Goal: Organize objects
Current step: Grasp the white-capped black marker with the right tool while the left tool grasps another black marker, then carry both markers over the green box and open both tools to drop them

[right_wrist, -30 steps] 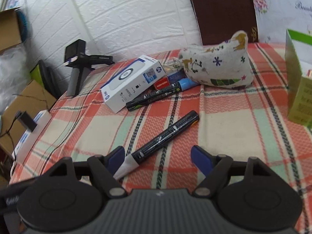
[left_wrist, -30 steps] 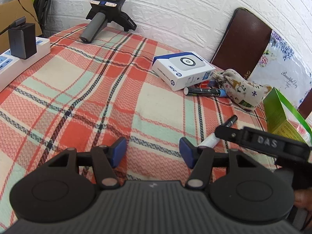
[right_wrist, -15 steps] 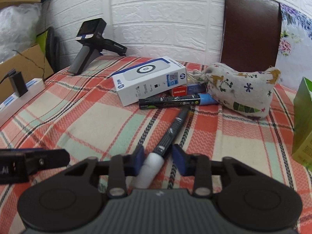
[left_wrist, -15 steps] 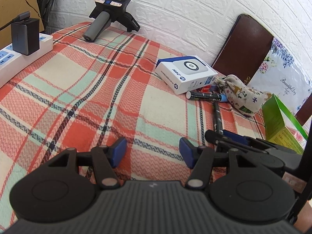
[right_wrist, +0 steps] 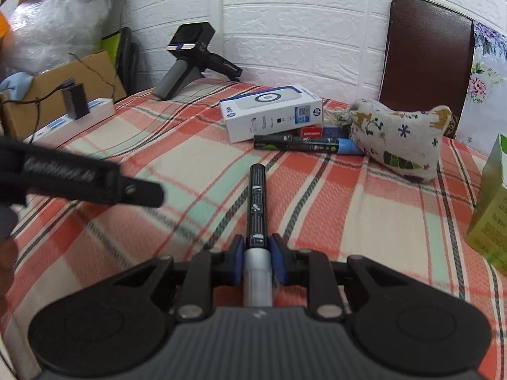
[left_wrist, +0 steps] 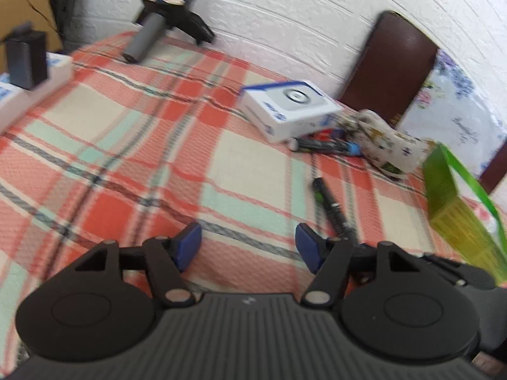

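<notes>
The right gripper [right_wrist: 257, 264] is closed on the black marker [right_wrist: 257, 202], its blue pads pressing the grey-white end, and the black barrel points forward over the plaid tablecloth [right_wrist: 196, 171]. The left gripper [left_wrist: 248, 247] has nothing between its fingers and its jaws are opening over the cloth. Farther back lies a second marker with a blue end [right_wrist: 304, 143], touching the white box [right_wrist: 272, 110] and just beside the printed cloth pouch [right_wrist: 396, 139]. A green box [right_wrist: 491, 215] stands at the right edge. The left view is blurred, so the held marker there [left_wrist: 332, 209] seems lifted, but I cannot tell
</notes>
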`<state>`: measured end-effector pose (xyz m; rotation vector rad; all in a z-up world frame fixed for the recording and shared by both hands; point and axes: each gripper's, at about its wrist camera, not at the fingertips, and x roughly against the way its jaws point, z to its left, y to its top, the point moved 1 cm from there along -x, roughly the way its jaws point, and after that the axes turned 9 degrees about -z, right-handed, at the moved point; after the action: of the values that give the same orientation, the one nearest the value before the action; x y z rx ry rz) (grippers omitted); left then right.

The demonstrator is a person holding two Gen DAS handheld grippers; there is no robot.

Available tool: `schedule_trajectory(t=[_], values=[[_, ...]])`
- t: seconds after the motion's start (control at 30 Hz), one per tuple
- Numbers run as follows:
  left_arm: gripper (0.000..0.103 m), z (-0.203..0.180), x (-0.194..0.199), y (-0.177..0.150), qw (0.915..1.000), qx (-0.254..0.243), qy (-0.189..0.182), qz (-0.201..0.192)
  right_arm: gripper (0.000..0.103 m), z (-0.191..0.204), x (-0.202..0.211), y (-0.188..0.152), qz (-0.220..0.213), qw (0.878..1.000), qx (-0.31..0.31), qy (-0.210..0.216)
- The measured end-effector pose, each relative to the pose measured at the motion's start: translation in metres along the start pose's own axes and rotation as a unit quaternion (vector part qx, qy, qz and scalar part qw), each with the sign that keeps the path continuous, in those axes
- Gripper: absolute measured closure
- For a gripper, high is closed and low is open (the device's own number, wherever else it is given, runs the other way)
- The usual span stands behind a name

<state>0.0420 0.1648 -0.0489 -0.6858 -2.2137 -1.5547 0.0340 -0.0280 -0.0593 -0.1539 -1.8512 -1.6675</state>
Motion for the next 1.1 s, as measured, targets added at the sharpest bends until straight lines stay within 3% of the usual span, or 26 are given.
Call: schedule_trajectory(t=[0.13,0.27,0.33,0.4,0.43,0.63,0.77,0.9,1.1], values=[[0.03,-0.021,-0.007,-0.006,0.9974,0.01,-0.06,0.04,0.083,-0.005,0.024,-0.012,0.008,0.999,-0.02,0.03],[0.032,-0.043,-0.014,-0.014,0.9943,0.008,-0.086,0.063,0.083,-0.019,0.037,-0.019,0.012,0.995,-0.081,0.062],[0.046,-0.052,-0.016,-0.018,0.9914,0.013,-0.104,0.079,0.083,-0.027,0.043,-0.021,0.006,0.991,-0.107,0.076],[0.068,-0.059,-0.022,-0.021,0.9883,0.021,-0.114,0.098,0.083,-0.03,0.049,-0.022,-0.002,0.991,-0.104,0.079],[0.074,-0.063,-0.023,-0.02,0.9891,0.017,-0.109,0.096,0.083,-0.031,0.052,-0.022,-0.006,0.993,-0.098,0.072],[0.078,-0.103,-0.031,-0.003,0.9836,0.01,-0.148,0.103,0.083,-0.062,0.071,-0.021,-0.047,0.992,-0.11,0.04],[0.079,-0.164,-0.04,0.023,0.979,-0.043,-0.181,0.084,0.083,-0.096,0.087,-0.007,-0.099,0.99,-0.104,-0.011],[0.081,-0.231,-0.051,0.045,0.969,-0.095,-0.221,0.055,0.083,-0.143,0.103,0.011,-0.148,0.98,-0.109,-0.07],[0.084,-0.297,-0.084,0.052,0.9566,-0.137,-0.252,0.05,0.083,-0.206,0.096,0.017,-0.162,0.97,-0.131,-0.127]])
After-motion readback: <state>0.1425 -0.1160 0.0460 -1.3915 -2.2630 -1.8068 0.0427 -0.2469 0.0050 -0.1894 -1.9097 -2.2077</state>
